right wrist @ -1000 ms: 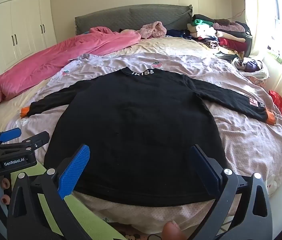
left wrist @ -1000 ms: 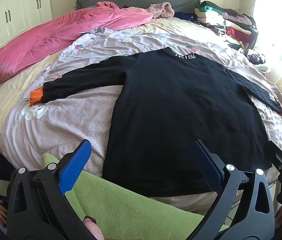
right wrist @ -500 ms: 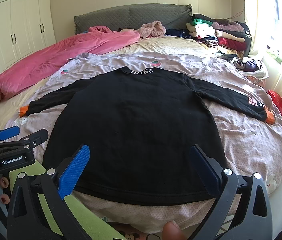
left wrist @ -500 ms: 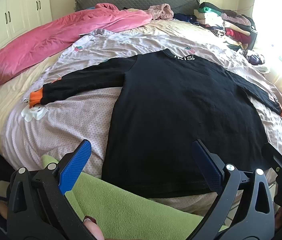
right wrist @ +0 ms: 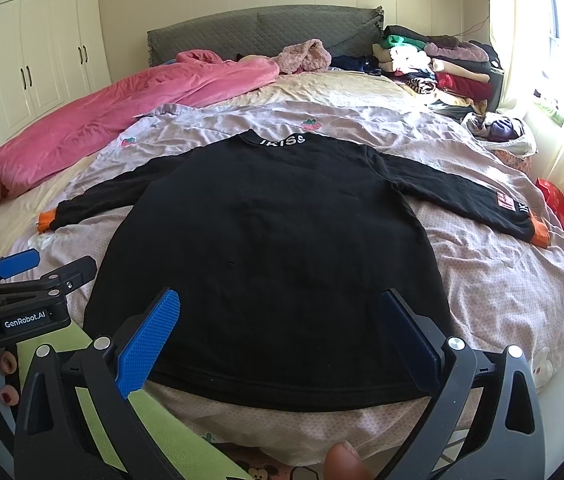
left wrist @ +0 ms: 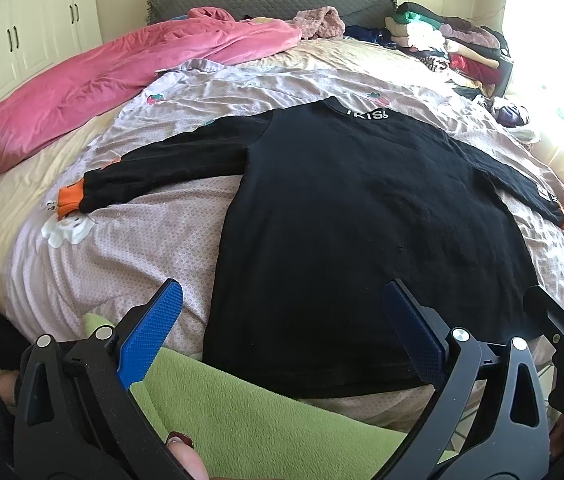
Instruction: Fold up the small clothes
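A black long-sleeved sweater (left wrist: pixel 354 216) with orange cuffs lies flat and spread out on the bed, collar at the far side, both sleeves stretched sideways; it also shows in the right wrist view (right wrist: pixel 269 248). My left gripper (left wrist: pixel 282 332) is open and empty, held above the sweater's near hem at its left part. My right gripper (right wrist: pixel 277 340) is open and empty, above the middle of the near hem. The left gripper (right wrist: pixel 37 268) shows at the left edge of the right wrist view, the right gripper (left wrist: pixel 558 296) at the right edge of the left wrist view.
The bed has a pale pink patterned cover (right wrist: pixel 502 280). A pink duvet (left wrist: pixel 101 80) lies along the far left. A pile of folded clothes (right wrist: pixel 438 64) sits at the far right by the headboard (right wrist: pixel 261 28). A green cloth (left wrist: pixel 257 420) lies at the near edge. White wardrobes (right wrist: pixel 33 52) stand left.
Both grippers have shifted slightly; the view of the sweater has barely changed. Both stay open and empty.
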{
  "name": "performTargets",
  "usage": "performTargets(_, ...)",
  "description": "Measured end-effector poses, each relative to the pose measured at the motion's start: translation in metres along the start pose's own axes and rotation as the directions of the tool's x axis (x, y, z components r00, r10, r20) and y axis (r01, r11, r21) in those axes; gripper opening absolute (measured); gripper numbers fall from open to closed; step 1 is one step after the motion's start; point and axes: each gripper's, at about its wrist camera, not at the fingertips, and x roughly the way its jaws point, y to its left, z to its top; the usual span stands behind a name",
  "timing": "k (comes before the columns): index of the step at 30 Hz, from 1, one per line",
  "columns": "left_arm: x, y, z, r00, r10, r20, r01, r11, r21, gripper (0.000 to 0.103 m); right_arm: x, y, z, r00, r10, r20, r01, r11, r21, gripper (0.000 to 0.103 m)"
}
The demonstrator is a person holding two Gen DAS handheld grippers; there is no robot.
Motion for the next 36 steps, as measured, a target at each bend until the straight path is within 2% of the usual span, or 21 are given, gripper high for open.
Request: performTargets(36, 0.015, 0.003, 0.016, 1.000, 0.001, 0.005, -0.001, 1.000, 0.000, 0.094, 0.012, -0.009, 0.009, 1.000, -0.021, -0.005, 0.021, 1.000, 0.004, 0.099)
